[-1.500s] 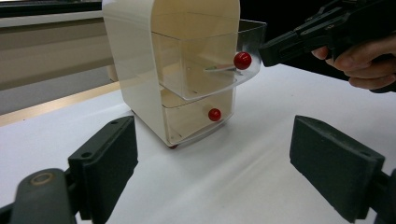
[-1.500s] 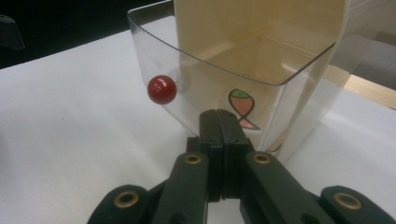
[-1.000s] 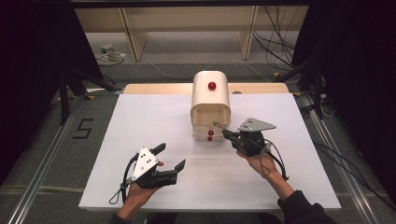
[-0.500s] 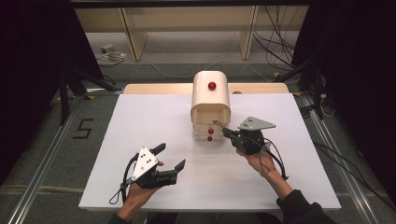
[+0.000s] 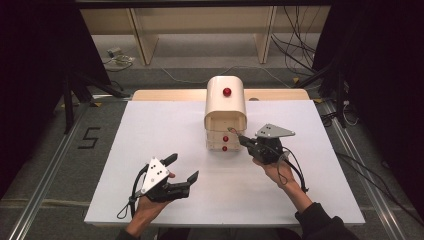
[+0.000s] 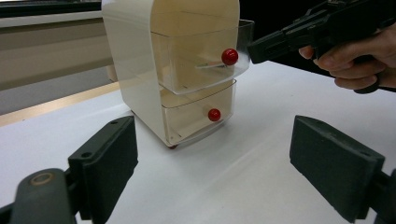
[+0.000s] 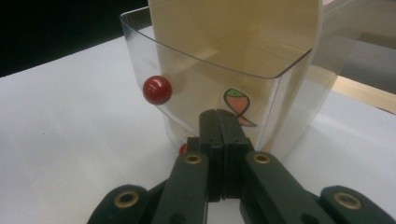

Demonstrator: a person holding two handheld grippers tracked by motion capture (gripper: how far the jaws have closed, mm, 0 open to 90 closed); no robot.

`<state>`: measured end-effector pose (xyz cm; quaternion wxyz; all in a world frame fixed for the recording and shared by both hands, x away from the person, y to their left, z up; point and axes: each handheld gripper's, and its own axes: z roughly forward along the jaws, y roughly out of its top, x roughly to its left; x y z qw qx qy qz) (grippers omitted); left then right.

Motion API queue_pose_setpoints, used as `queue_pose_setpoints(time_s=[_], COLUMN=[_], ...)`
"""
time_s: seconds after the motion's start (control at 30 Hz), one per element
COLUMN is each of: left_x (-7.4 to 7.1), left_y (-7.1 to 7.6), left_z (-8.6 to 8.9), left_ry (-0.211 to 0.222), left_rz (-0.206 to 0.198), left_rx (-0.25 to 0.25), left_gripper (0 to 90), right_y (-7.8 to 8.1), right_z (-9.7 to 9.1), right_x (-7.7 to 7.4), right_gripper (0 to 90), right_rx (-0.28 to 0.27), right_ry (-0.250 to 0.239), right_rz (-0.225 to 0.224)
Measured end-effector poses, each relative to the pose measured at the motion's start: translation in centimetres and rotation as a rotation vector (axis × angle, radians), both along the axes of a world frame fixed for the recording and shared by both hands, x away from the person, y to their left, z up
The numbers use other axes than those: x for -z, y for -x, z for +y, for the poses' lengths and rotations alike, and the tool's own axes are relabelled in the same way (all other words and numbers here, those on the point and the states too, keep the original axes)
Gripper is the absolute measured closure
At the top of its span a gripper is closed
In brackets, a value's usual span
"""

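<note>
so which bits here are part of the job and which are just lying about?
In the job:
- upper clear drawer, pulled out
- its red knob
- right tool, shut, tips at the drawer front

Lying about:
- lower drawer, closed
- left tool, open, idle

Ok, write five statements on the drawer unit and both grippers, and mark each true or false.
1. The upper drawer sticks out of the drawer unit. True.
2. The right gripper is wide open. False: its jaws are shut together, tips at the upper drawer's clear front.
3. The left gripper is open, away from the unit. True.
4. The lower drawer has a blue knob. False: the knob is red.
5. A fish sticker shows on the upper drawer. True.
</note>
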<state>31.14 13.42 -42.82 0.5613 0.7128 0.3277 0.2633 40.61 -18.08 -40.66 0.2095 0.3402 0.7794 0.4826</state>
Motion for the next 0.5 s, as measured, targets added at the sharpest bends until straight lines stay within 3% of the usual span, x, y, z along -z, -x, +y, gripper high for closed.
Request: queue_pose_setpoints(time_s=[0.5], left_x=[0.0], left_y=[0.0], left_z=[-0.01], left_ry=[0.001], left_rz=[0.0], left_rx=[-0.001], left_gripper=[14.7], right_y=[-0.44], right_z=[0.0], right_x=[0.11], right_gripper=[90.0], right_rx=[0.016], right_ry=[-0.005], right_rz=[-0.006])
